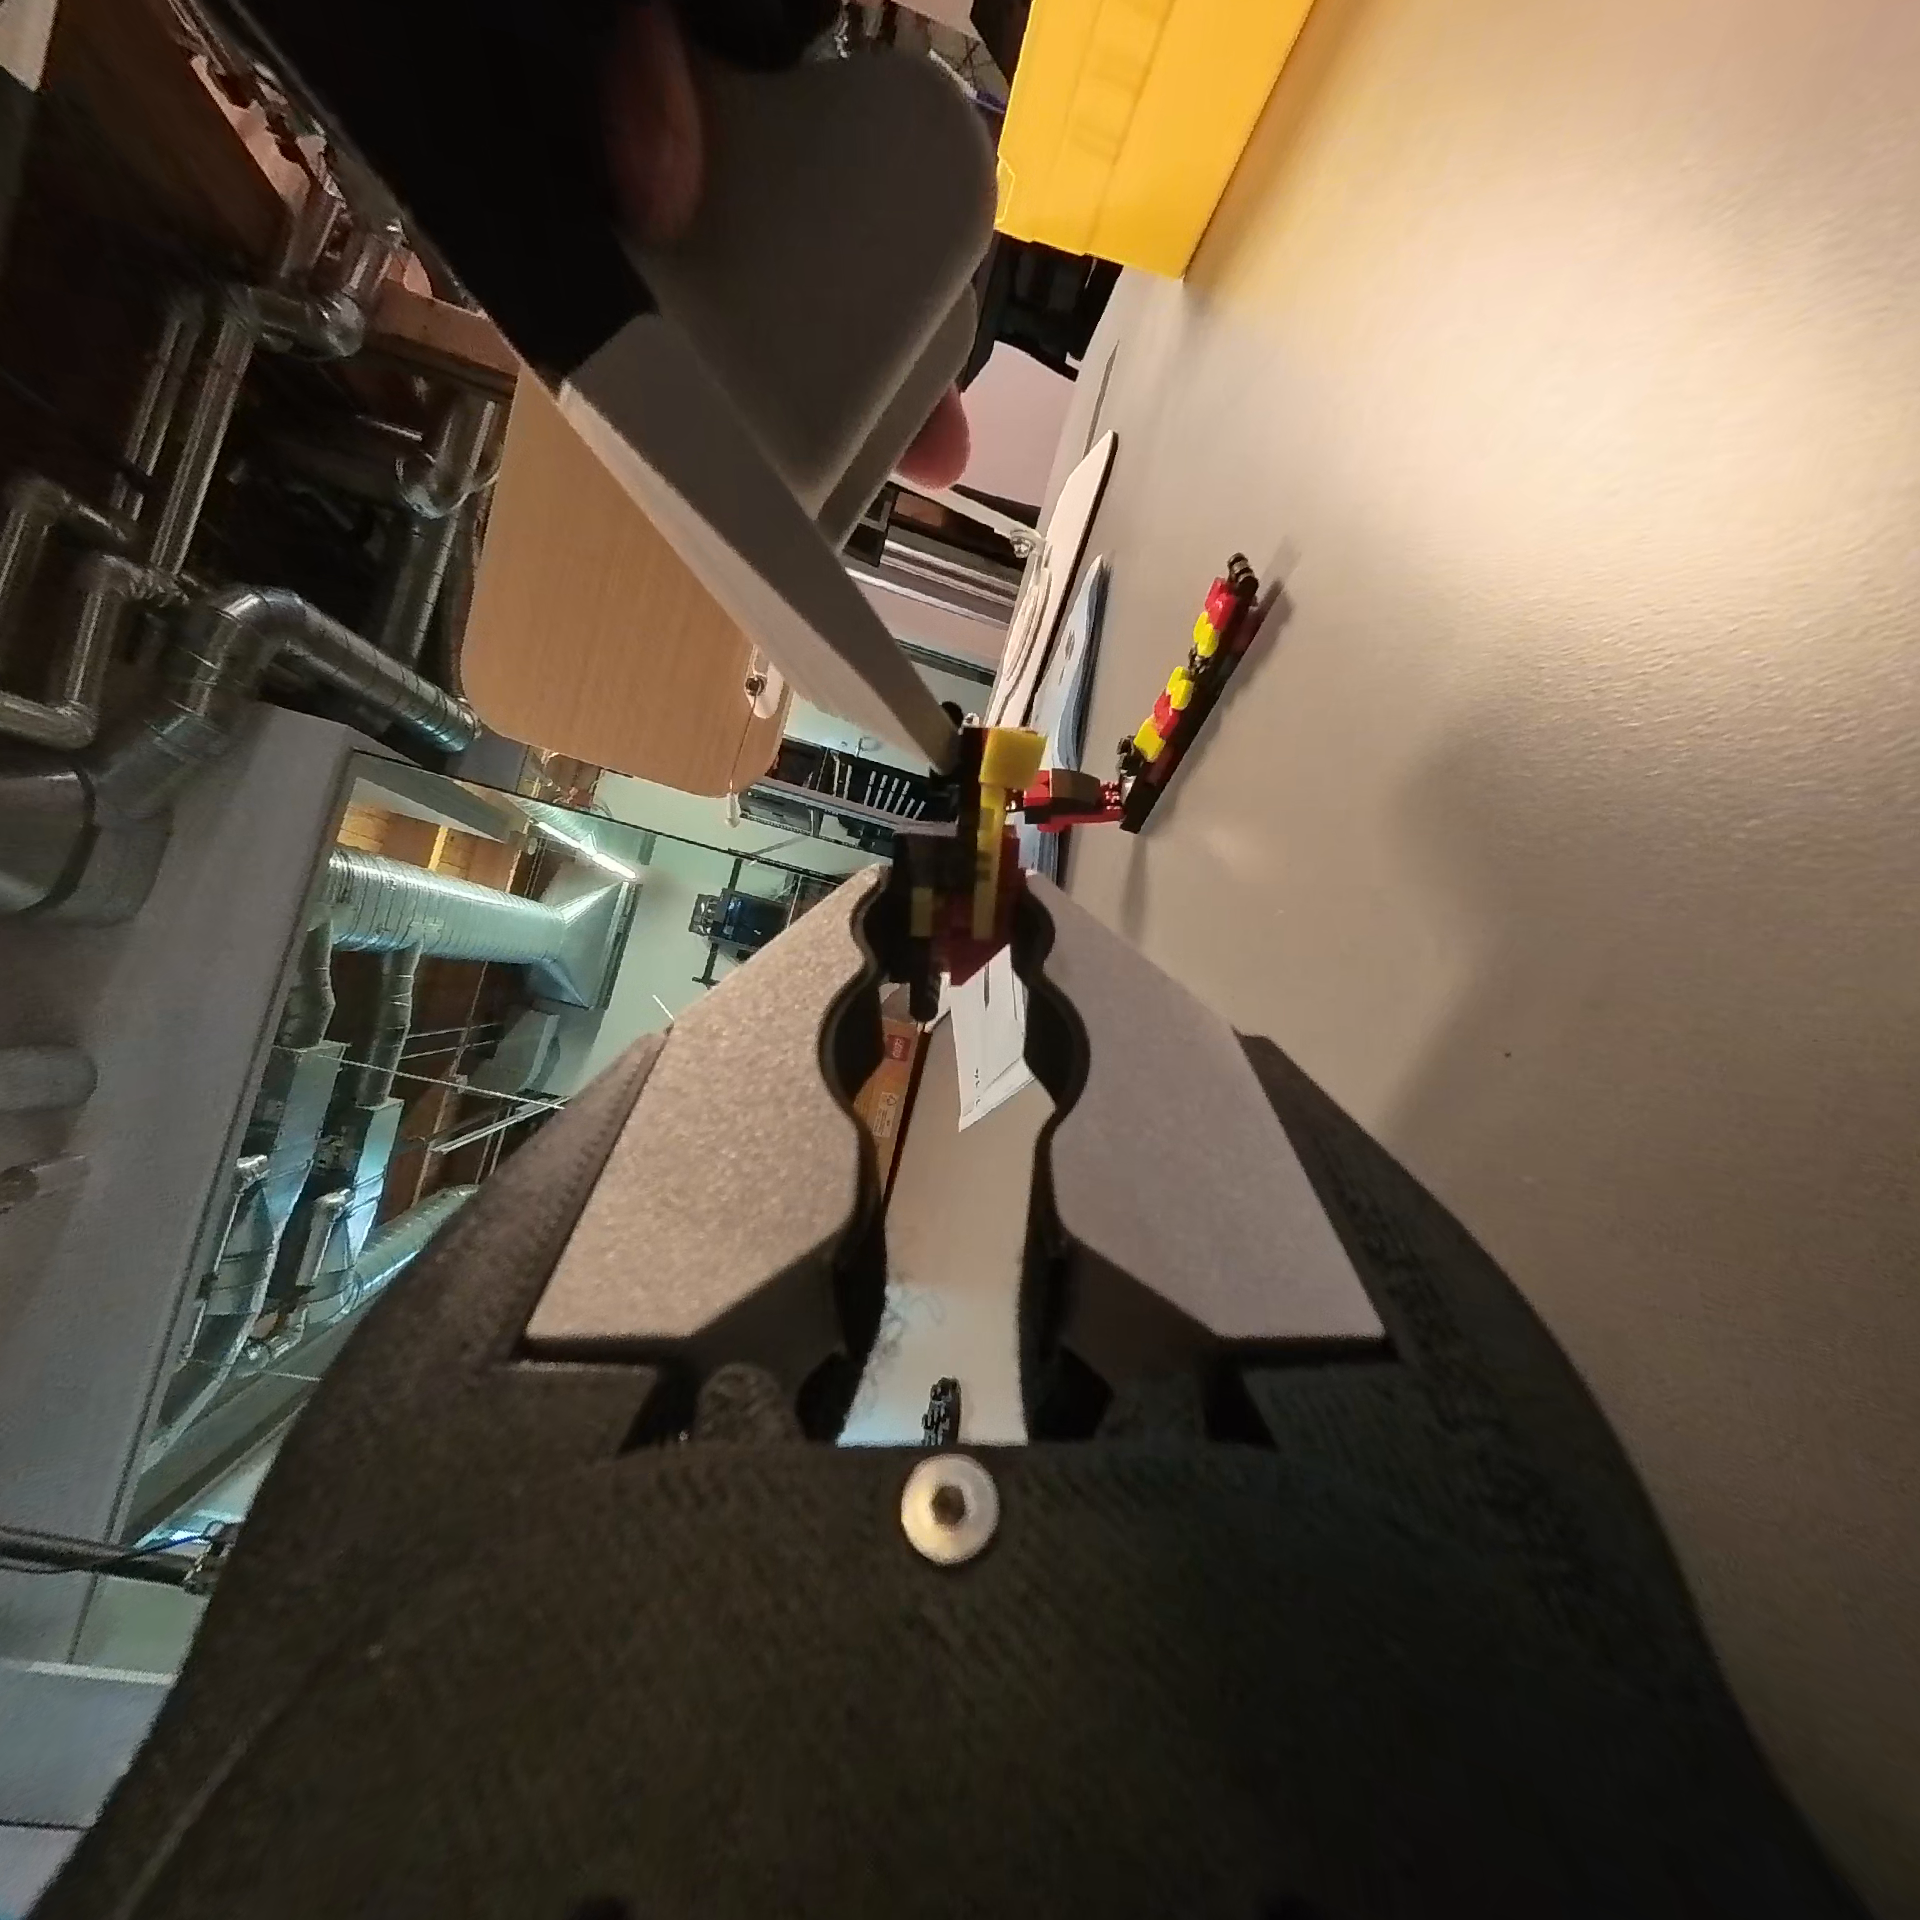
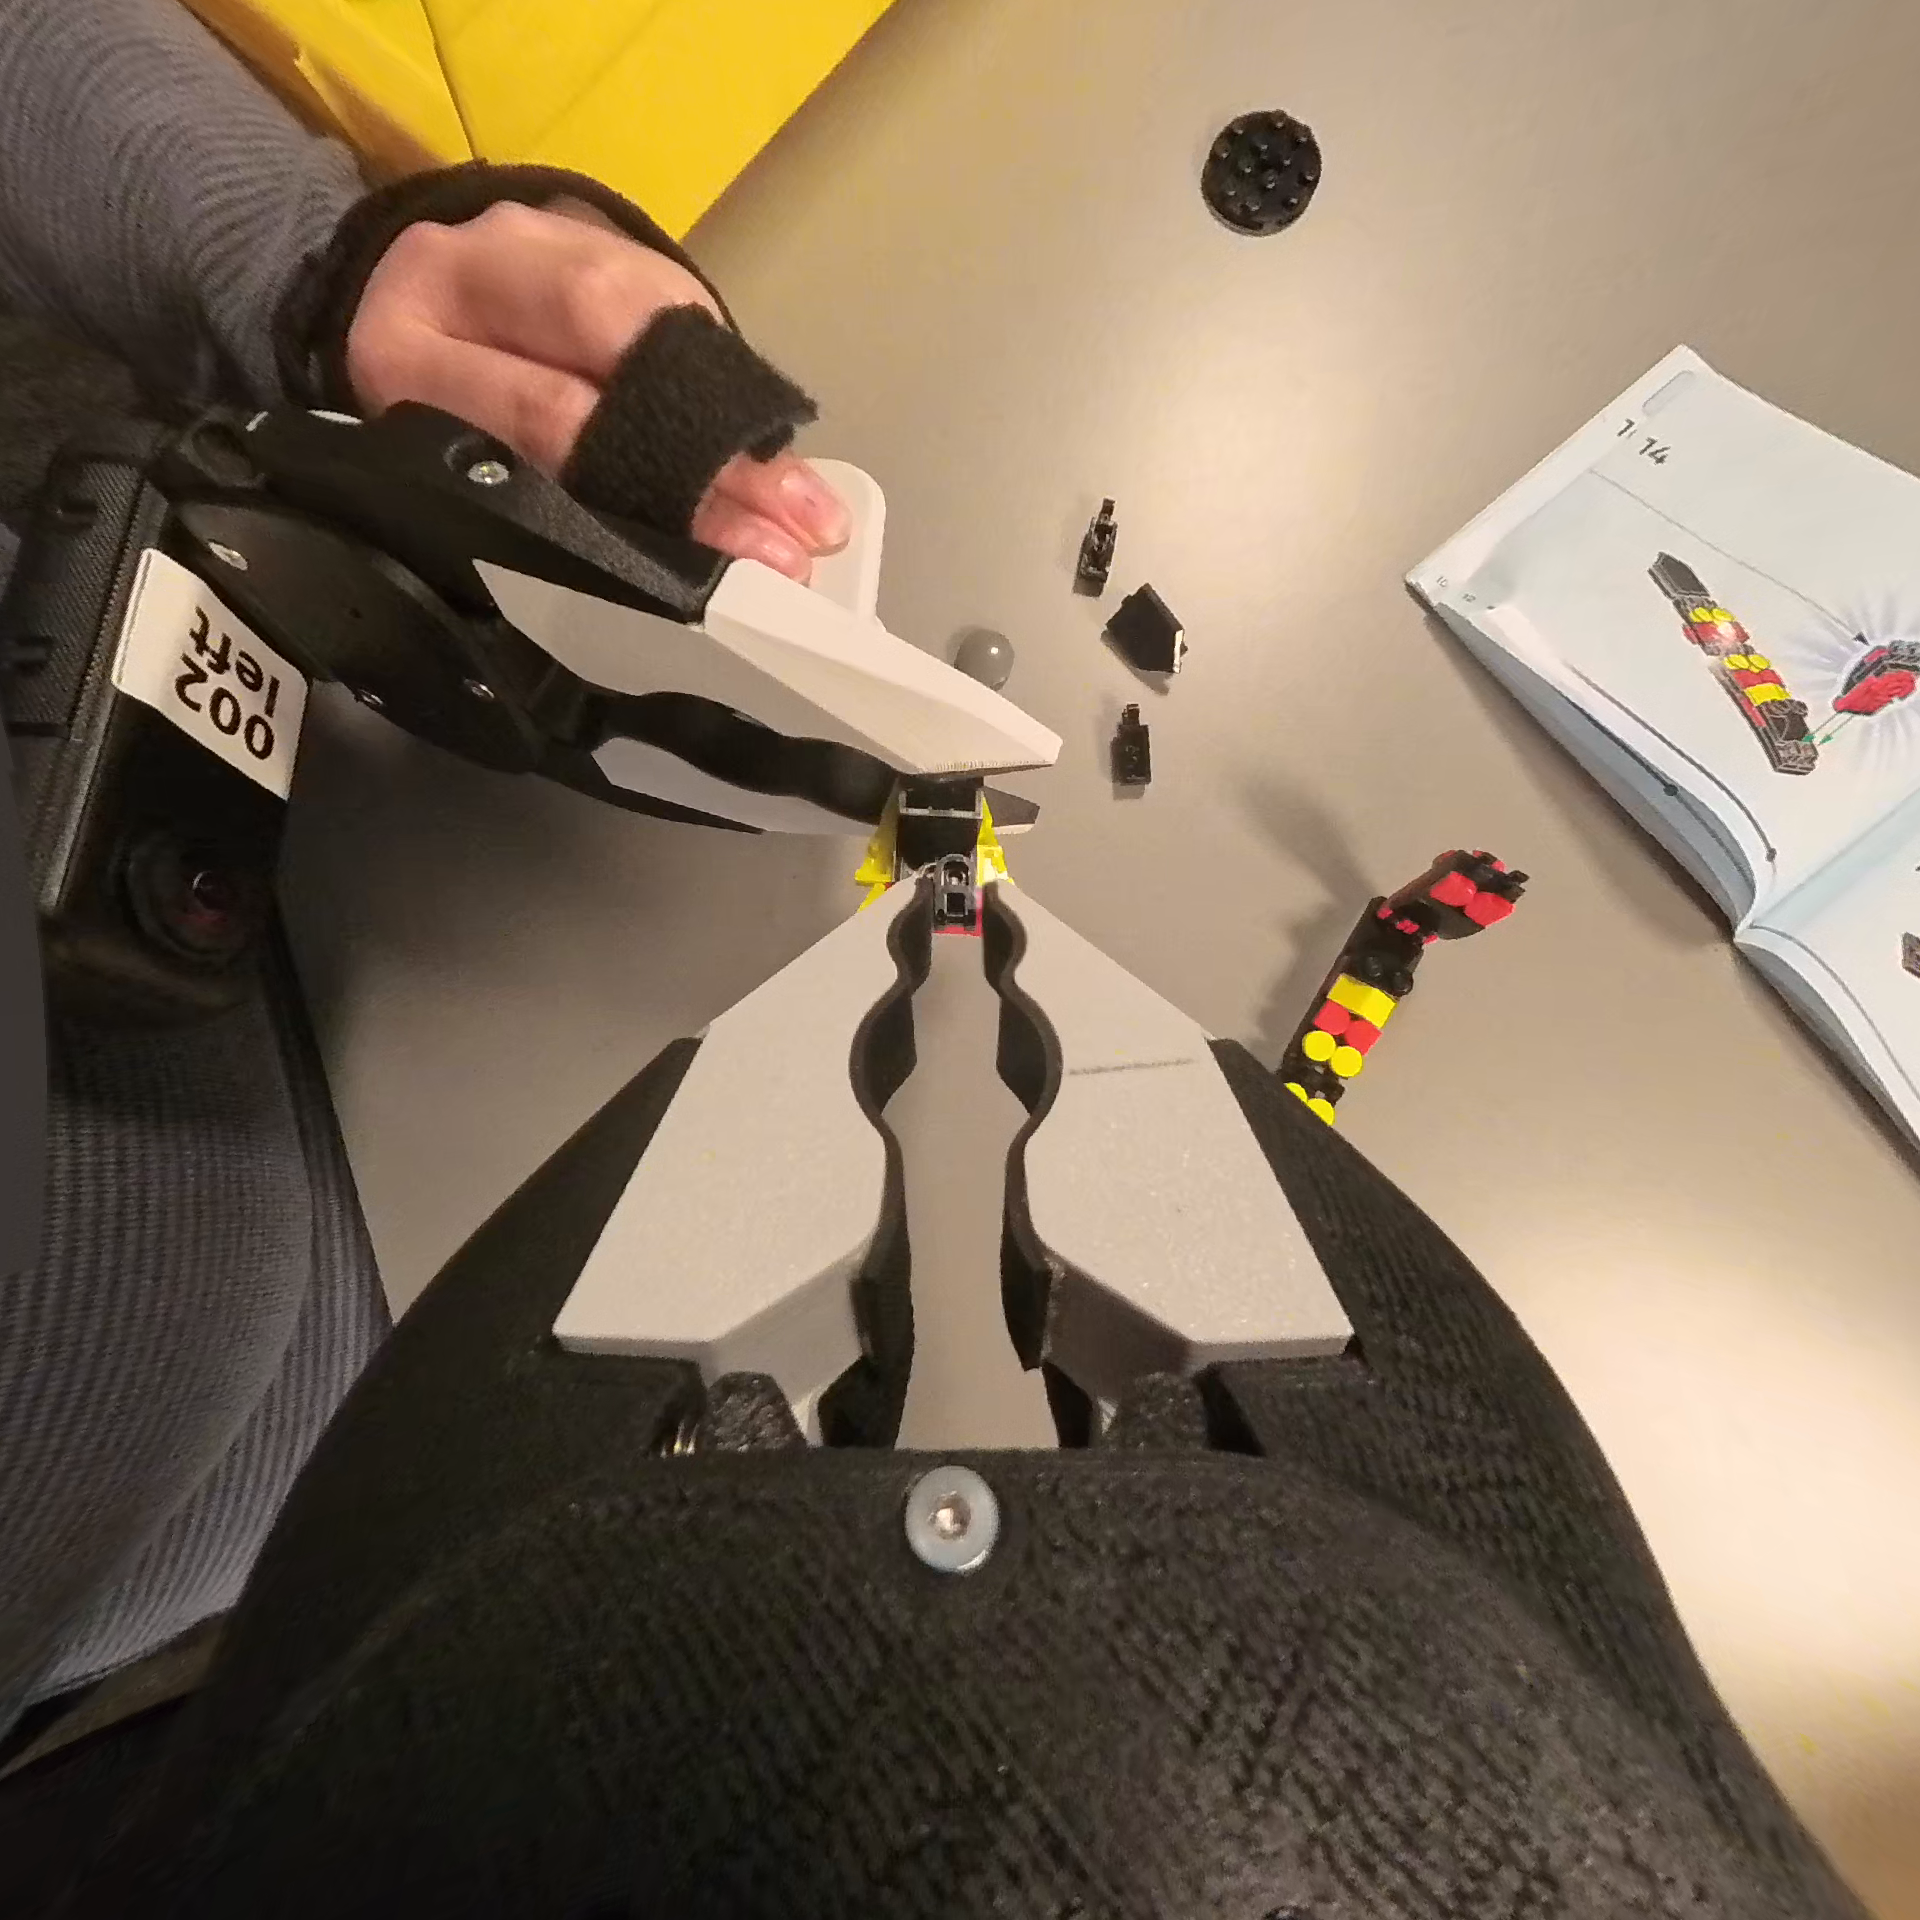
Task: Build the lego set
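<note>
A small black, yellow and red lego assembly (image 1: 985, 831) is held in the air between both grippers. My left gripper (image 1: 956, 899) is shut on its lower end. In the right wrist view it comes in from the left, clamped on the assembly's black block (image 2: 938, 812). My right gripper (image 2: 951, 896) is shut on a small black and red part (image 2: 953, 883) at the assembly's near end. In the left wrist view its tip (image 1: 935, 750) meets the assembly from the upper left. A long black strip with red and yellow bricks (image 2: 1351, 997) lies on the table to the right.
Loose black pieces lie beyond the grippers: a round plate (image 2: 1260, 171), a clip (image 2: 1099, 540), a slope (image 2: 1146, 629) and a small brick (image 2: 1130, 743). There is also a grey ball (image 2: 985, 657). An open instruction booklet (image 2: 1662, 582) lies right, and a yellow bin (image 2: 582, 83) stands at the back. Only a small space, under 4 cm, lies between the two pairs of fingers.
</note>
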The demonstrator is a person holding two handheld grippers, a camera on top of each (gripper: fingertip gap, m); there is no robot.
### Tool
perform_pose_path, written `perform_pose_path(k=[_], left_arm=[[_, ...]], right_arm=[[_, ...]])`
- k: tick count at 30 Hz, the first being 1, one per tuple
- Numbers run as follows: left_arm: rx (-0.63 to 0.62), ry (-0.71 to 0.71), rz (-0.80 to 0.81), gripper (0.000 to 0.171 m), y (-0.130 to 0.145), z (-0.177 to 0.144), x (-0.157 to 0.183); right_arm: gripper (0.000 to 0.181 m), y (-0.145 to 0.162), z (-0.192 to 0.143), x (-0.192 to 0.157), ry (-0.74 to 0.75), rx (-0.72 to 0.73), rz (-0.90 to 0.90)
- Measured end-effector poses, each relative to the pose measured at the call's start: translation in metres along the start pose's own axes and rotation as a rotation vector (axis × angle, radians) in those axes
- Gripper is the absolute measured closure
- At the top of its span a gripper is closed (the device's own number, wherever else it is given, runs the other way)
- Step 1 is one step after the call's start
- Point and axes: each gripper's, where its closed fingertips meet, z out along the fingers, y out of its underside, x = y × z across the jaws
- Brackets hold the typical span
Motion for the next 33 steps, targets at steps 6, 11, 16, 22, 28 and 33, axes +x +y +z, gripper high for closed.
perform_pose_path(k=[6,11,16,22,28,33], left_arm=[[0.003,0.001,0.004,0.152,-0.001,0.0,0.0],[0.003,0.001,0.006,0.152,-0.001,-0.001,0.0],[-0.007,0.003,-0.009,0.151,0.002,0.0,-0.001],[-0.014,0.012,-0.022,0.152,0.003,0.0,0.0],[-0.015,0.019,-0.025,0.151,0.003,0.0,0.001],[-0.012,0.021,-0.021,0.152,0.002,-0.001,0.001]], right_arm=[[0.172,0.0,0.0,0.001,0.009,0.008,0.005],[0.166,0.0,-0.002,0.002,0.027,0.019,0.003],[0.144,0.0,-0.007,0.006,0.134,0.057,-0.174],[0.129,0.002,0.0,0.002,0.48,0.006,-0.773],[0.143,-0.001,0.007,-0.001,0.604,0.046,-0.932],[0.153,0.002,0.011,0.002,0.619,0.025,-0.957]])
